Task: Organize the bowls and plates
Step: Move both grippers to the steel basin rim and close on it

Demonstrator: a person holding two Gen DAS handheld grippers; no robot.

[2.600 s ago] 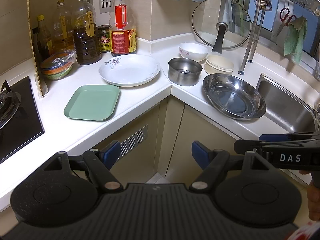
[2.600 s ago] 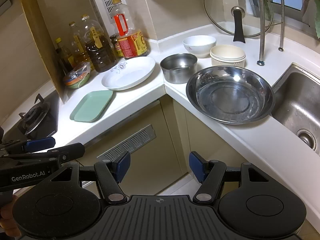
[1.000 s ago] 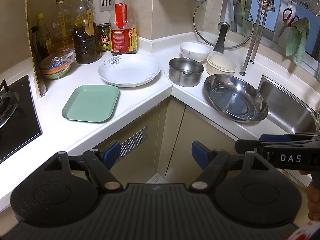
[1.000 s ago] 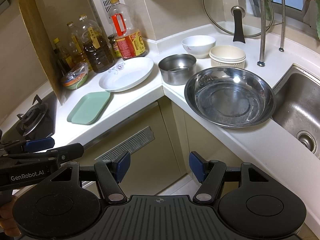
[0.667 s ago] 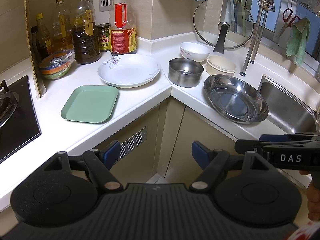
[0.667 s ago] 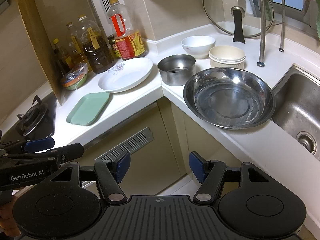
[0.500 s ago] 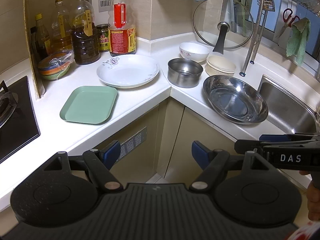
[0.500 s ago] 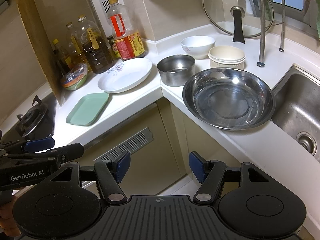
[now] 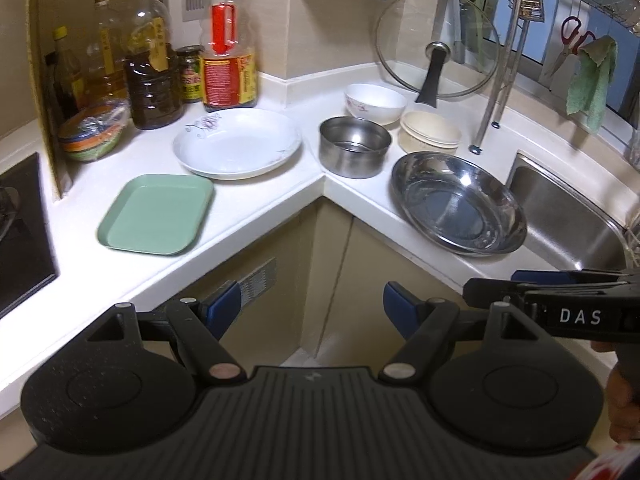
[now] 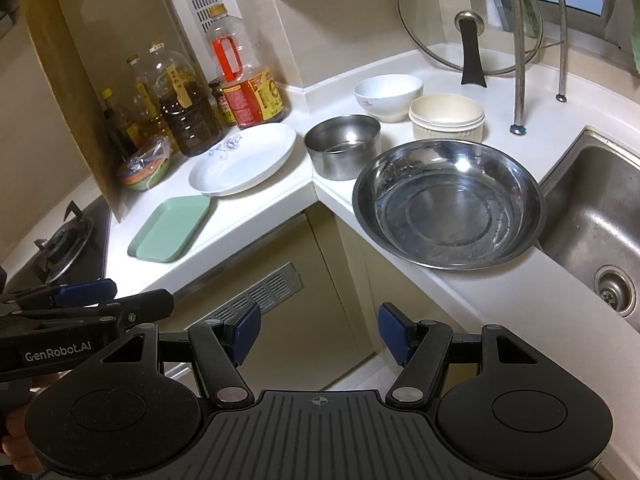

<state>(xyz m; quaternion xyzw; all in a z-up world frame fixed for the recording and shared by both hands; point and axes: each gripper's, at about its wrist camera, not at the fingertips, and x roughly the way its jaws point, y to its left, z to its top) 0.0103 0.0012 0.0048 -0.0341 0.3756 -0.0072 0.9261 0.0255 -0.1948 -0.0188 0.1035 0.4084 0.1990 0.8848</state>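
Nothing was stacked yet: green tray, white plate, steel bowls sat apart on the surface; both my tongs gaped open, empty.

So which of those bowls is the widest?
The shallow steel basin beside the sink; the steel pot, white bowl and cream bowls are smaller.

Warm indoor light from above – even, moderately bright. White worktop near-blown along front edge in right wrist view. Specular glare on large steel basin and glass lid. Soft, short shadows under dishes. Strong fisheye bowing – walls and sink curve at edges, corners vignette dark. Centre sharp; slight smear at left edge near stove.
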